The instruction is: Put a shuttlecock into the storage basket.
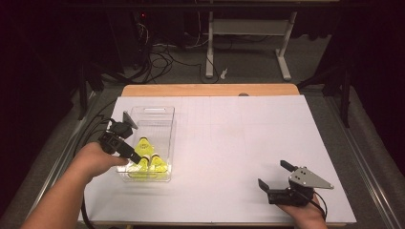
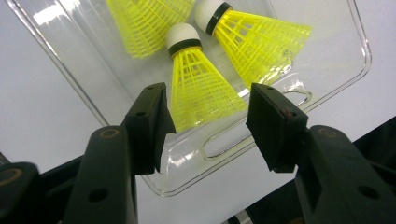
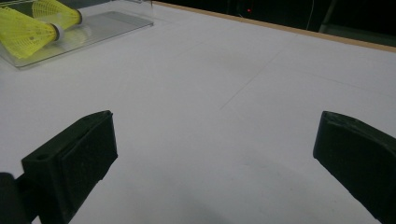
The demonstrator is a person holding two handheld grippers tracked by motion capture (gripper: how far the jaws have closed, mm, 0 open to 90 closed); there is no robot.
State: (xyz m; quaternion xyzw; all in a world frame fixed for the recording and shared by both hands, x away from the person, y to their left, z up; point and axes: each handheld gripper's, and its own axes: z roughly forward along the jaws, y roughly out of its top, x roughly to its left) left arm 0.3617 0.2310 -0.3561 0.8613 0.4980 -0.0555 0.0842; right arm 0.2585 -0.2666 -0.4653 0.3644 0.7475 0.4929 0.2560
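Observation:
A clear plastic tray lies on the left of the white table and holds three yellow shuttlecocks with white, black-banded corks. My left gripper hovers over the tray's near end, jaws open. In the left gripper view its jaws frame the middle shuttlecock lying below them, and the pads do not touch it. Two more shuttlecocks lie beside it. My right gripper rests low at the table's front right, jaws wide open with nothing between them.
White paper covers the table, with a wooden edge at the far side. From the right gripper view the tray and two shuttlecocks sit far off at the upper left. Cables and a desk frame stand beyond the table.

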